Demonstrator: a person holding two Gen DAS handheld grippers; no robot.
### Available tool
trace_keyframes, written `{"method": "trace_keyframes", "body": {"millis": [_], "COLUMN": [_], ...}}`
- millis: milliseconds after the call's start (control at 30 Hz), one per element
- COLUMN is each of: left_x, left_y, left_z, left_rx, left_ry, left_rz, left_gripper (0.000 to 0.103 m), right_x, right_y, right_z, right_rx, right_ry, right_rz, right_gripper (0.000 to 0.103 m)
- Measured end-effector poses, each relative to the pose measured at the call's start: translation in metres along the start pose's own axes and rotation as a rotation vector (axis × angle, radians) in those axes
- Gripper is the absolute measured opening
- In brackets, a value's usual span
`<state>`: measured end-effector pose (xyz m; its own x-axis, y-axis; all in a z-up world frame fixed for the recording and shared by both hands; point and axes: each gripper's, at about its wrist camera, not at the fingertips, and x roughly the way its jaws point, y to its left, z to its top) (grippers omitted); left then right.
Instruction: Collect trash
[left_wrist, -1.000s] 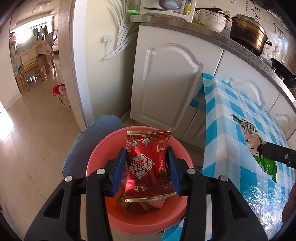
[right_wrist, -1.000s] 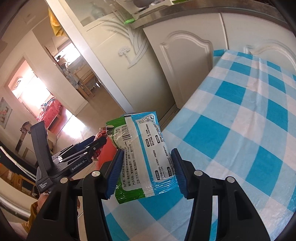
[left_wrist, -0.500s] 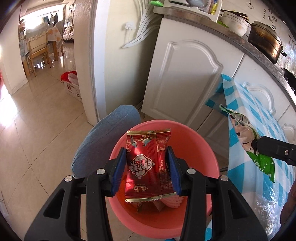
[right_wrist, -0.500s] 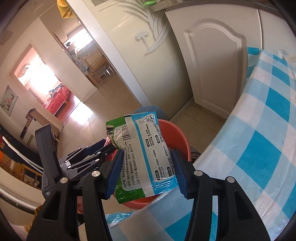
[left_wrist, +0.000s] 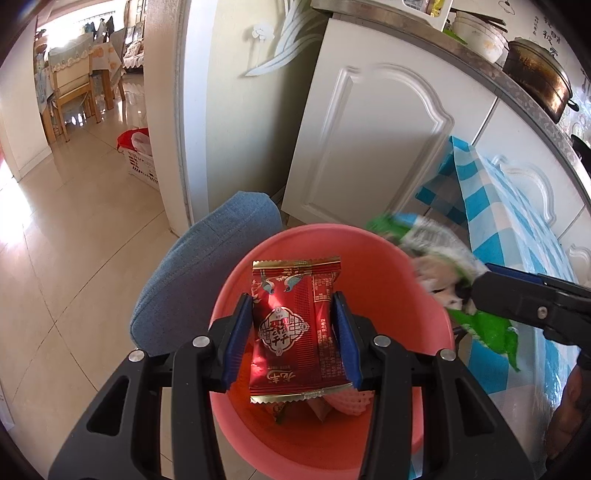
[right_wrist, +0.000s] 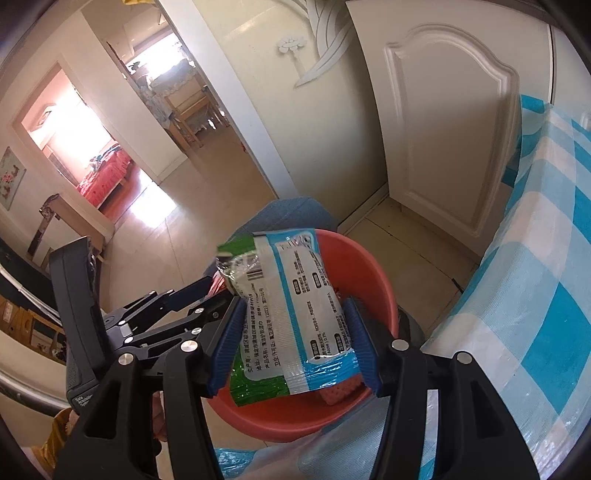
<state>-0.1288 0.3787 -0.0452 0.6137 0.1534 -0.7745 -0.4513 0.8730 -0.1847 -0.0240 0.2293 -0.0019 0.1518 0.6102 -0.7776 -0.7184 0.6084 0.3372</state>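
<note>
Bucket (left_wrist: 402, 266), pink and holding scraps, sits beside the checked surface (right_wrist: 546, 295). Left claw (left_wrist: 295, 343) pinches a red packet (left_wrist: 295, 328) above it; right claw (right_wrist: 295, 347), jaws opening, has a green-and-blue packet (right_wrist: 291, 306) between them over the rim.

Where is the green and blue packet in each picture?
Left wrist view: the green and blue packet is blurred at the right, over the pink bucket's rim, in the right hand-held gripper.
Right wrist view: low in the middle, between opening jaws.
Shared landmark: the pink bucket.
</note>
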Motion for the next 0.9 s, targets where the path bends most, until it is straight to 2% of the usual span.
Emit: {"method": "trace_keyframes", "body": {"millis": [33,67,133,367,533,900], "left_x": [0.003,0.006,0.008,-0.007,-0.019,-0.041], "left_y": [-0.001,-0.001,0.0,0.008,0.003,-0.006], "left_z": [-0.001,-0.002,-0.003,0.003,0.009,0.013], "left_rx": [0.001,0.0,-0.009,-0.056,-0.05,-0.058], "left_ry": [0.008,0.018,0.027,-0.011,-0.054,-0.121], "left_rz": [0.005,0.01,0.024,-0.006,0.007,-0.013], "left_gripper": [0.052,0.059,0.085,0.093,0.097,0.098], "right_x": [-0.001,-0.003,-0.011,-0.045,-0.07,-0.105], "right_y": [0.001,-0.001,-0.008,-0.039,-0.051,-0.056], "right_z": [0.0,0.001,0.001,-0.009,-0.014,-0.03], "right_rx": [-0.001,0.012,0.052,0.161,0.199,0.156], "right_ry": [-0.007,-0.018,-0.058,-0.165,-0.222,-0.286], "right_rz": [0.001,0.0,0.013,0.023,0.007,-0.151], "right_gripper": [0.066,0.081,0.084,0.086,0.09,0.094]}}
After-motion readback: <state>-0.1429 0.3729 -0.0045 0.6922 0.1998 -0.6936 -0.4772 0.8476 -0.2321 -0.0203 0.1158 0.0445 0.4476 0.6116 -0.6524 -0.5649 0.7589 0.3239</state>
